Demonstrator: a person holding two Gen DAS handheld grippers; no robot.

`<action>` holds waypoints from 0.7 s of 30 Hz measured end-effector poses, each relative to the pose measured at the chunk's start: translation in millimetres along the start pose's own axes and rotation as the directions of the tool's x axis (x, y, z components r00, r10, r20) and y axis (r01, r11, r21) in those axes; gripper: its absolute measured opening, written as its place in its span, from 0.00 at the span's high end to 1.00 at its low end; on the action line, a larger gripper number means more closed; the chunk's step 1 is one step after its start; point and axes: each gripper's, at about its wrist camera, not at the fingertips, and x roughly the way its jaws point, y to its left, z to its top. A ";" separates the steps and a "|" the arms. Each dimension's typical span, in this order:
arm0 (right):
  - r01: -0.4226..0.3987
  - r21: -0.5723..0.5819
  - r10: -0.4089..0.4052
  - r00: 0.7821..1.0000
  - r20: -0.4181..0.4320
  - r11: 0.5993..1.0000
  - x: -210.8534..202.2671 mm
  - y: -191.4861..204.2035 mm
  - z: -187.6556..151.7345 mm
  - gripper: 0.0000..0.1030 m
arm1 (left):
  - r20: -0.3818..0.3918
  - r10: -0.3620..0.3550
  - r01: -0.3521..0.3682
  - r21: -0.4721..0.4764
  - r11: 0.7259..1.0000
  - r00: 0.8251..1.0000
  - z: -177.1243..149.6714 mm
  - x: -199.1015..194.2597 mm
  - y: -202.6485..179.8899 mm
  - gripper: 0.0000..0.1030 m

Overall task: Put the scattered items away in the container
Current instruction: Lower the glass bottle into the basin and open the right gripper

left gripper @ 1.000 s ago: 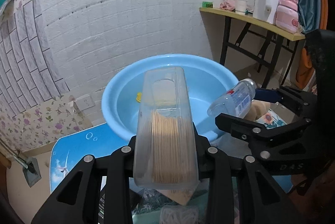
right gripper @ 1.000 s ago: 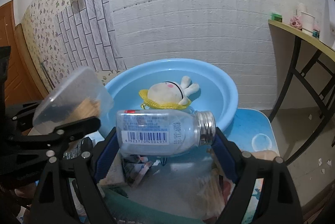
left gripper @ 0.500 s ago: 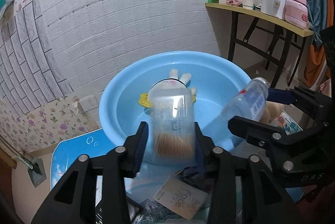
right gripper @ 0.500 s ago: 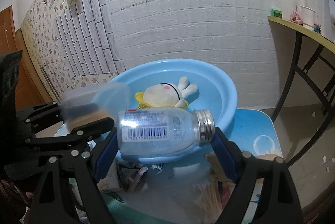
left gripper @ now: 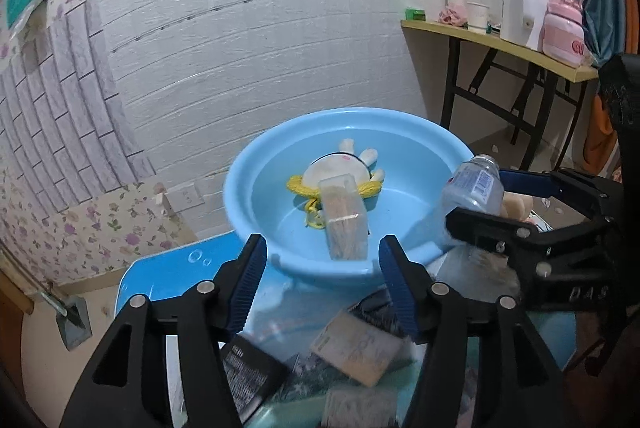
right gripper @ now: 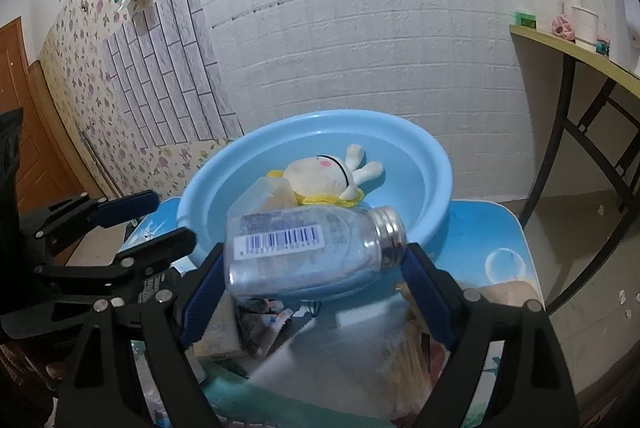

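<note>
Blue basin (left gripper: 256, 228) holds plush bunny (left gripper: 340, 168), toothpick box (left gripper: 345, 224) (leaning).

A blue table (right gripper: 502, 228) carries a blue basin (left gripper: 256, 212), packets (left gripper: 356, 346) and a black box (left gripper: 252, 376).

Left gripper (left gripper: 320, 260) spread wide, toothpick box (left gripper: 344, 224) in blue basin (left gripper: 248, 212); bottle (left gripper: 474, 188) right

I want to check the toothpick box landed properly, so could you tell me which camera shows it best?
The left wrist view: the toothpick box lies unobstructed inside the blue basin. In the right wrist view, the held bottle hides most of it.
</note>
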 end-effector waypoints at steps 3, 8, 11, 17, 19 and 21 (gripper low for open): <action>0.005 0.003 -0.005 1.000 -0.003 1.000 -7.0 3.3 -1.8 0.16 | -0.005 0.011 -0.012 -0.021 1.000 1.000 -10.5 -11.6 6.1 0.43; -0.012 -0.001 0.012 1.000 -0.002 1.000 -15.2 9.4 -7.8 0.16 | -0.019 0.026 -0.027 -0.052 0.998 0.999 -31.4 -29.5 15.6 0.43; 0.020 -0.038 -0.019 0.999 0.026 0.999 -8.6 12.0 -5.7 0.16 | -0.014 0.042 -0.043 -0.063 0.997 0.999 -38.6 -40.3 19.3 0.43; 0.022 -0.006 -0.022 1.000 -0.005 1.000 6.3 9.8 -0.7 0.16 | -0.006 0.062 -0.063 -0.085 0.994 0.998 -49.6 -59.3 28.7 0.43; 0.001 0.032 -0.001 1.000 -0.015 0.999 3.2 7.2 -3.5 0.16 | -0.010 0.063 -0.064 -0.093 0.994 0.998 -53.7 -61.7 30.7 0.42; 0.010 0.040 -0.010 1.000 -0.023 0.999 -0.3 6.0 -7.1 0.16 | -0.012 0.064 -0.065 -0.099 0.993 0.998 -59.1 -63.3 32.3 0.36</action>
